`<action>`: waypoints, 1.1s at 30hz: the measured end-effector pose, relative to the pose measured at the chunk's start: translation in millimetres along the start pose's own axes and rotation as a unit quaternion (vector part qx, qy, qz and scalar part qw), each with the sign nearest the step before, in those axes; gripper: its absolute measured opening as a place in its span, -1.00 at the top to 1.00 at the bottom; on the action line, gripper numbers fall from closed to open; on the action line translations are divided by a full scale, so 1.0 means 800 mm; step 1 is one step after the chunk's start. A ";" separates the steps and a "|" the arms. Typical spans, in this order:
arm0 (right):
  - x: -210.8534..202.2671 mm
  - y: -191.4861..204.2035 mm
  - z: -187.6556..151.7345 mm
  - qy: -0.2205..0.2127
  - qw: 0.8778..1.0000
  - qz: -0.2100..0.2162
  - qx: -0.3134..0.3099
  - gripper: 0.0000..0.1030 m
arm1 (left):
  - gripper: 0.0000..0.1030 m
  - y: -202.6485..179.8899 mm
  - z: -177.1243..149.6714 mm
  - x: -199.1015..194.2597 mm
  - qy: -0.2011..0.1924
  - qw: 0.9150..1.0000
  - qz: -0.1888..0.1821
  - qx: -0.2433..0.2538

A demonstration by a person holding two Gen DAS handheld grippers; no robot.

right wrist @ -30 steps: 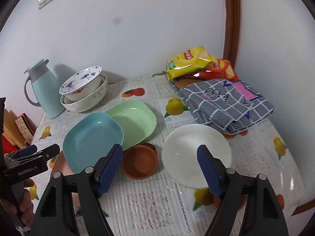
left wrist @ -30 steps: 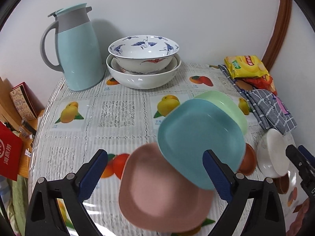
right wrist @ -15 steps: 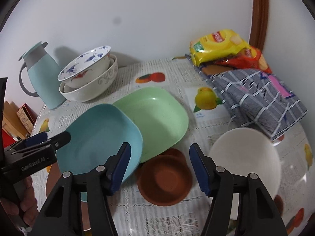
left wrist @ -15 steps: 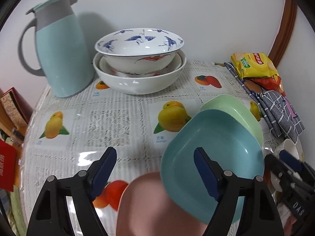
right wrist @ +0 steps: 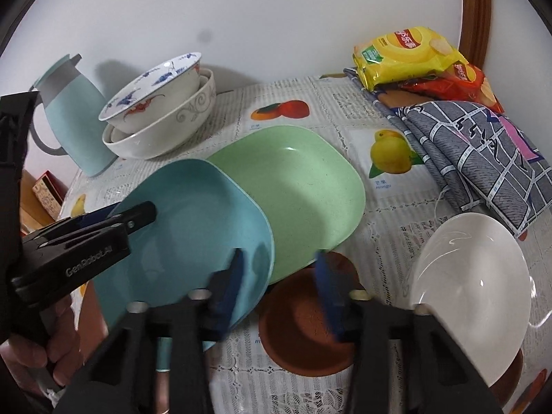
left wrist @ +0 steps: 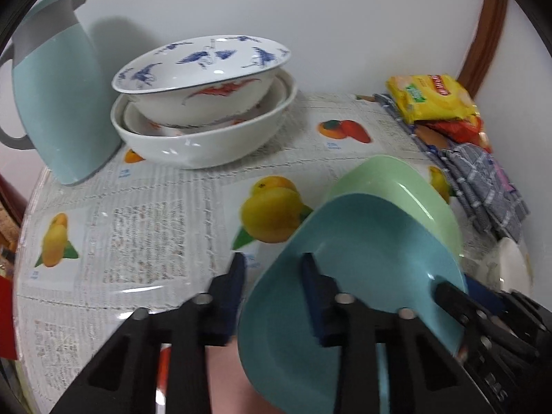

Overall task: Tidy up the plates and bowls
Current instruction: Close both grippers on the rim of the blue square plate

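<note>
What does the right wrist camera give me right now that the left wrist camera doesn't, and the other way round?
Only the right wrist view shows the brown dish, tucked under the green plate, the whole white bowl, and a hand holding the left claw at the blue plate's left edge.

Only the left wrist view shows the pink plate under the blue plate, and the right claw at its right edge.

Both show the stacked bowls, light blue jug, snack bags and checked cloth.
</note>
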State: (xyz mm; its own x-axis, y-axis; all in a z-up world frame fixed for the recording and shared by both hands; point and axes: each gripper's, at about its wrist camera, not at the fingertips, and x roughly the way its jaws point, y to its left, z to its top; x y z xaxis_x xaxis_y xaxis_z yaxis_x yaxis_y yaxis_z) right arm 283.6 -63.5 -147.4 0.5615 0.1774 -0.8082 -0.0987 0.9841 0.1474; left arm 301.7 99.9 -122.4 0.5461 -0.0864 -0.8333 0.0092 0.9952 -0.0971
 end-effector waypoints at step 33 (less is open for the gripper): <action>-0.152 0.023 -0.049 -0.074 0.997 0.006 0.029 0.82 | 0.72 -0.003 -0.074 -0.167 -0.062 0.997 -0.044 -0.019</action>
State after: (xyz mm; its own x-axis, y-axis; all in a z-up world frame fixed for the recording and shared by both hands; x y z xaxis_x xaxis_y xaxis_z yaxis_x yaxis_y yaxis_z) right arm 181.1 -67.1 -68.7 0.6764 0.1819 -0.7137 -0.0610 0.9795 0.1918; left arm 178.9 106.4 -43.0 0.6442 -0.1651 -0.7468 0.0323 0.9814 -0.1892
